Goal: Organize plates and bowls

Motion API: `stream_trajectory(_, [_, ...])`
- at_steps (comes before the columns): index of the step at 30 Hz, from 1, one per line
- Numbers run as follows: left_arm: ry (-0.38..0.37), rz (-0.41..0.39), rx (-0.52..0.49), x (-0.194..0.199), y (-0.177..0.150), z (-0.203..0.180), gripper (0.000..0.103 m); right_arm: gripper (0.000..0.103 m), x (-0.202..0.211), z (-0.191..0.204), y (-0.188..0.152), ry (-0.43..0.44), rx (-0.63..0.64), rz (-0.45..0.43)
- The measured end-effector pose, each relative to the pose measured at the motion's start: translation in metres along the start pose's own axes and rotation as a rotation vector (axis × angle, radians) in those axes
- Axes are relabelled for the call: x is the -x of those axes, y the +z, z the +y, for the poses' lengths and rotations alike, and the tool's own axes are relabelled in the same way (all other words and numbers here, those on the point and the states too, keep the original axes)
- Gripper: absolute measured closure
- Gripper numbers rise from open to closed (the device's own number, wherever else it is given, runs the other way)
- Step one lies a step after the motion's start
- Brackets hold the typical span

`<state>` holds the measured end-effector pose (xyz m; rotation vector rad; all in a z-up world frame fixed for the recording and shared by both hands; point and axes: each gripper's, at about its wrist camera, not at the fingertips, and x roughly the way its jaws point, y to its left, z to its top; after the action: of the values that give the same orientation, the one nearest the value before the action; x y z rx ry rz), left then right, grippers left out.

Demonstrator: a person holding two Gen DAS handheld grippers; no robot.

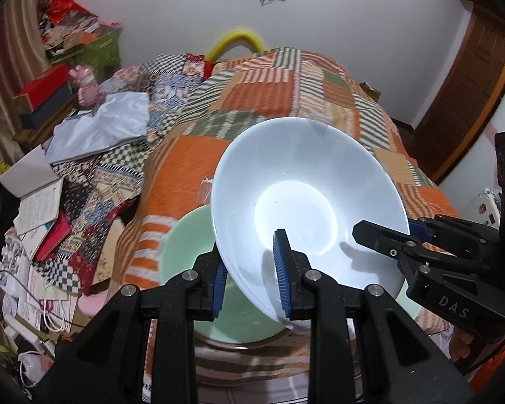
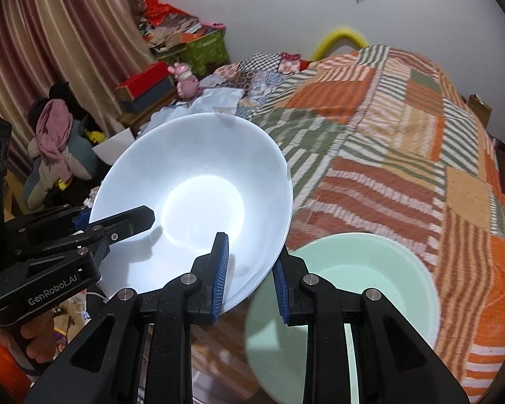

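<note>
- The white bowl (image 1: 306, 202) is held tilted in the air over the patchwork quilt (image 1: 259, 101) of the bed, carried by both tools at once.
- The left tool (image 1: 252, 269) pinches the bowl's rim, one blue pad inside the bowl and the other outside under it.
- The right tool (image 2: 250, 272) pinches the rim on the opposite side in the same way.
- A pale green bowl (image 2: 353, 276) sits lower, just beside and partly under the white one.
- The left wrist view alone shows open notebooks and cables (image 1: 40, 208) heaped beside the bed, and a wooden door (image 1: 471, 84) at the right.
- The right wrist view alone shows striped curtains (image 2: 50, 50) and a pile of soft toys (image 2: 57, 144); it also shows most of the green bowl's inside.
- In the left wrist view the green bowl is largely hidden behind the white bowl and the tool's arms.
- What the green bowl rests on cannot be made out; its near edge is blurred.
- Each view catches the other tool only from the side, its outer pad hidden behind the bowl.
</note>
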<state>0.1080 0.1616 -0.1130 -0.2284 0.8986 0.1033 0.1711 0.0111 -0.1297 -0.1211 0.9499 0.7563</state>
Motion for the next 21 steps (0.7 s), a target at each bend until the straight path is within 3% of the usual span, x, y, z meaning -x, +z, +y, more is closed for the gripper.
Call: stream_trajectory(21, [0.035,0.107,0.084,-0.030,-0.037,0.044,0.077,0.080,-0.044,0.022,-0.015,0.056,0.021,0.127])
